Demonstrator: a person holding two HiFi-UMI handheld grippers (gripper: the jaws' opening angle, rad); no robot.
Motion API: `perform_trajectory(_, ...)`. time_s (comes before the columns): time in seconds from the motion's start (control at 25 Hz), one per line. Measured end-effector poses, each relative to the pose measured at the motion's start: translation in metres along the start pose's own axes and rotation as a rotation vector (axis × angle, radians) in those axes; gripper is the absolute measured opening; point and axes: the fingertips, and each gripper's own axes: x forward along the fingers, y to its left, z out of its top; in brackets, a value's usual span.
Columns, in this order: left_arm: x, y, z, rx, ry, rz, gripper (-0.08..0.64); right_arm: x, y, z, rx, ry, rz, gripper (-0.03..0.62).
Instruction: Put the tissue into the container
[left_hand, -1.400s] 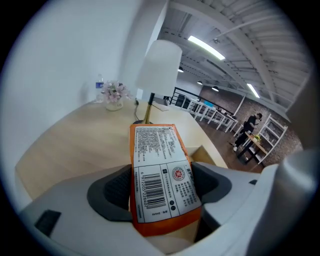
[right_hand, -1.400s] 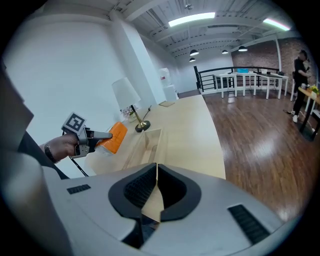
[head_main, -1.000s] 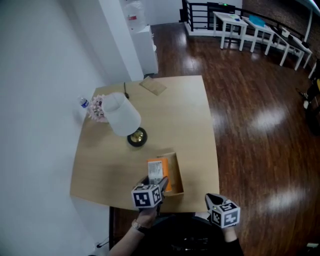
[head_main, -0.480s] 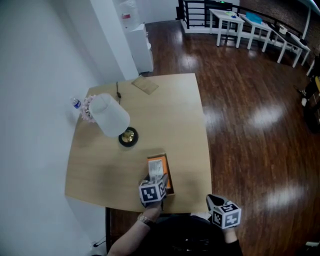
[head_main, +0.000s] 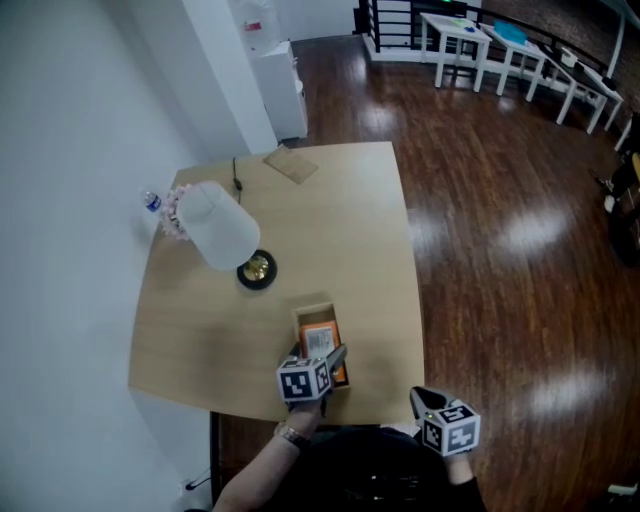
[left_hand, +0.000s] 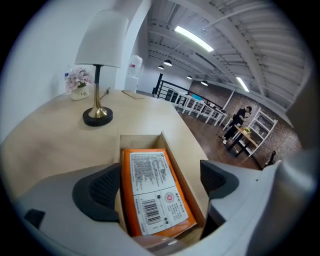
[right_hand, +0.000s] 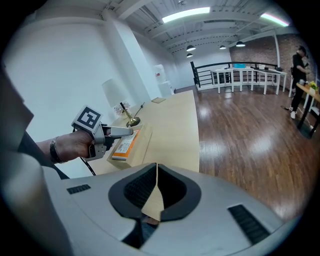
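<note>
The pack is down in the box now, where a second ago it was being carried in at the near end, and the left gripper (head_main: 322, 365) has let its jaws spread. They are opening as we watch: the left gripper view shows both dark pads standing clear on either side of the orange tissue pack (left_hand: 152, 190), neither one pressing on it. The pack lies flat, label up, inside the wooden container (left_hand: 141, 140), running along its length, with its near end close to the container's near end. That container sits near the front edge of the table (head_main: 350, 220), well apart from the lamp (head_main: 218, 225).

The right gripper (right_hand: 156, 187) hangs off the table's near side, its jaws together with nothing between them. It takes no part here.

So the main job looks done: tissue in, grip released. What's left, by my reckoning, is only to lift the left gripper clear without catching the pack.
</note>
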Motion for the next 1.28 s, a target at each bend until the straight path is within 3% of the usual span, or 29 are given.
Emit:
perform_trajectory(0.16,-0.030,0.000,0.022,0.050,-0.075,-0.047,0.502,0.005,0.012,0.008,-0.009,0.002,0.012,0.015)
perform_trajectory(0.32,-0.087,-0.001,0.051,0.160,-0.152,-0.138,0.468,0.012,0.027,0.019,-0.016,-0.023,0.034,0.015)
perform_trajectory(0.44,-0.117,0.007,0.043,0.277,-0.104,-0.204,0.211,0.017,0.041,0.030,-0.027,-0.044,0.044,0.015)
perform_trajectory(0.56,-0.132,0.024,0.026,0.309,-0.071,-0.197,0.089,0.023,0.059,0.040,-0.048,-0.051,0.054,0.015)
perform_trajectory(0.72,-0.148,0.038,0.014,0.268,-0.084,-0.208,0.011,0.031,0.085,0.043,-0.075,-0.049,0.065,0.015)
perform_trajectory(1.08,-0.152,0.031,-0.015,0.377,-0.014,-0.292,0.005,0.035,0.126,0.041,-0.106,-0.042,0.101,0.000)
perform_trajectory(1.28,-0.151,0.035,-0.018,0.400,0.002,-0.320,0.005,0.035,0.132,0.029,-0.105,-0.023,0.078,0.000)
